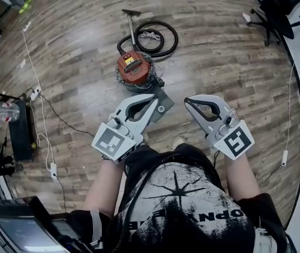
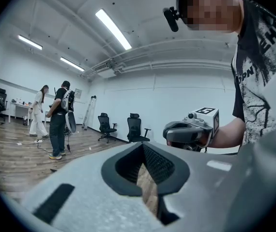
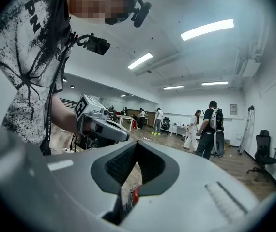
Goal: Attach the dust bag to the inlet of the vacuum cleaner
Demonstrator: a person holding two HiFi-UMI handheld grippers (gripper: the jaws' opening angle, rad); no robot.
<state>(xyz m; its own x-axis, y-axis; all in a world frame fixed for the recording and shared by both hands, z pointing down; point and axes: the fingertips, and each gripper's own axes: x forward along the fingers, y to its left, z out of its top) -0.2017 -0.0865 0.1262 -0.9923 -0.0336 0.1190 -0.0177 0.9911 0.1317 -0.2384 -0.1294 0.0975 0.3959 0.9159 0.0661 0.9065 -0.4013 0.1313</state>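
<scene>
Overhead, the head view shows the vacuum cleaner [image 1: 133, 69], a grey canister with an orange-red top. It stands upright on the wooden floor [image 1: 229, 57], toward the far middle. Its black hose [image 1: 158, 38] lies coiled on the floor just beyond the canister. A wand with floor nozzle [image 1: 131, 16] reaches farther out from the coil. A flat grey piece [image 1: 163, 103] with a round hole lies on the floor against the canister's near side. Whether this piece is the dust bag cannot be told, and the inlet cannot be made out.

The left gripper [image 1: 151, 98] is held in the air on the near side of the vacuum cleaner. Its tips overlap the flat grey piece in the head view, but no contact is visible. The left gripper view shows its jaws closed together with nothing between the pads.

The right gripper [image 1: 188, 101] is held beside the left one, the two apart and clear of the canister. The right gripper view shows its jaws pressed together and empty. Each gripper view also shows the other gripper in the person's hand.

A water bottle [image 1: 5, 111] lies at the floor's left edge, and a white cable [image 1: 40, 117] runs along the floor near it. An office chair [image 1: 276, 9] stands at the far right corner. In the gripper views, several people [image 2: 58, 122] stand on the floor well away from the grippers. Two more office chairs [image 2: 135, 127] stand by the white wall.
</scene>
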